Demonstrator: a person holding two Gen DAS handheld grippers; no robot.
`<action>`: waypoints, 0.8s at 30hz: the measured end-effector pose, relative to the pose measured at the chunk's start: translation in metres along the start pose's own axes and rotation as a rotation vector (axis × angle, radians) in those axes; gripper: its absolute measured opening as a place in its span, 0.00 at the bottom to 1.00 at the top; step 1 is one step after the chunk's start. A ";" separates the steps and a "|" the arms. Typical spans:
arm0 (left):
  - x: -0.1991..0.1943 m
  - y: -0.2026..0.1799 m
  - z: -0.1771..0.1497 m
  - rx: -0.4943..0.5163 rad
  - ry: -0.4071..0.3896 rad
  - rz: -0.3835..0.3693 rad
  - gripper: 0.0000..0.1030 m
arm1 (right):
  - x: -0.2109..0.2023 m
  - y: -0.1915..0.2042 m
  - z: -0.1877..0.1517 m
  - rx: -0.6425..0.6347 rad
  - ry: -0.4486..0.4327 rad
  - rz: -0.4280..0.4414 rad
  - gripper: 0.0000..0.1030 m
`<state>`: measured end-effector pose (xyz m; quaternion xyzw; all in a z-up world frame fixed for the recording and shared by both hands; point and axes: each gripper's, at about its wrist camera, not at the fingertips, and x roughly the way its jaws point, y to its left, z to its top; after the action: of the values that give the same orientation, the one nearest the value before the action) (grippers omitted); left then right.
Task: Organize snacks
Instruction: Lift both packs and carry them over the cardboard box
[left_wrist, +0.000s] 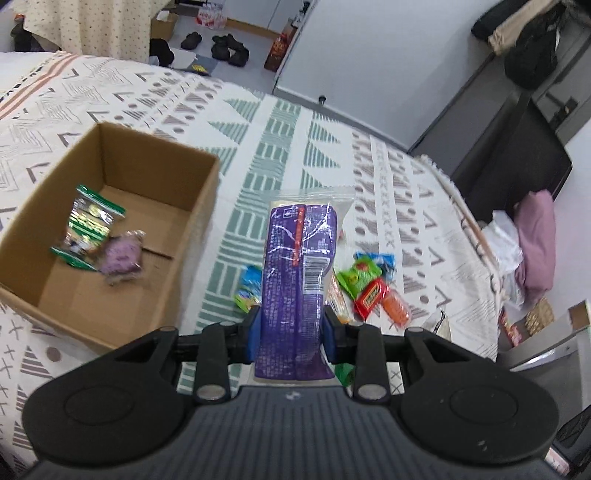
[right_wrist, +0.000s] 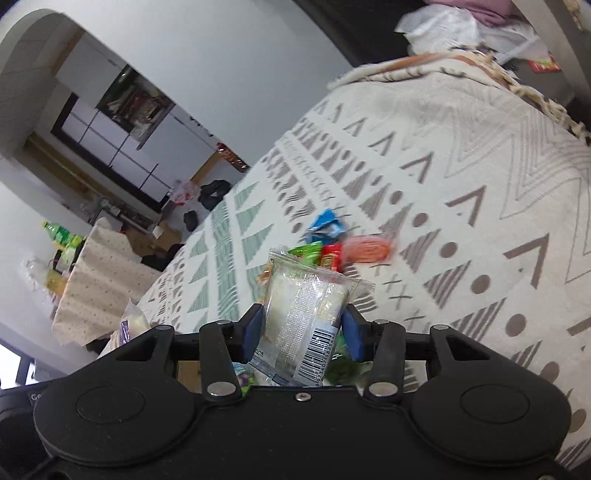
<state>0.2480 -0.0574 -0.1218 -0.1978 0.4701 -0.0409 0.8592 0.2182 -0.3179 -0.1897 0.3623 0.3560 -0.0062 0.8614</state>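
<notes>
My left gripper (left_wrist: 292, 325) is shut on a long purple snack pack (left_wrist: 295, 280), held above the patterned bedspread (left_wrist: 280, 122). To its left lies an open cardboard box (left_wrist: 110, 155) with a green packet (left_wrist: 90, 225) and a small purple packet (left_wrist: 122, 254) inside. Loose snacks lie beyond the pack: a green one (left_wrist: 360, 277), a red one (left_wrist: 371, 297), an orange one (left_wrist: 397, 306) and a blue-green one (left_wrist: 248, 288). My right gripper (right_wrist: 301, 330) is shut on a clear-wrapped pale snack with a barcode (right_wrist: 306, 314). Beyond it lie a blue packet (right_wrist: 325, 225), a red packet (right_wrist: 330, 256) and an orange packet (right_wrist: 367, 249).
The bed's fringed edge (left_wrist: 472, 229) runs along the right, with pink and white cloth (left_wrist: 532, 236) on the floor beyond. Shoes (left_wrist: 229, 48) lie on the floor past the bed's far side. A cloth-covered table (right_wrist: 96, 266) with bottles stands left in the right wrist view.
</notes>
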 end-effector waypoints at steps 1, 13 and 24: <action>-0.004 0.005 0.002 -0.005 -0.008 -0.005 0.31 | -0.003 0.004 -0.001 -0.004 -0.001 0.009 0.44; -0.030 0.069 0.028 -0.091 -0.073 -0.080 0.31 | -0.011 0.062 -0.021 -0.030 0.056 0.072 0.44; -0.044 0.114 0.037 -0.209 -0.104 -0.103 0.31 | -0.002 0.134 -0.038 -0.136 0.098 0.115 0.44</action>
<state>0.2412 0.0697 -0.1125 -0.3119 0.4158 -0.0254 0.8539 0.2298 -0.1960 -0.1243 0.3225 0.3759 0.0850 0.8645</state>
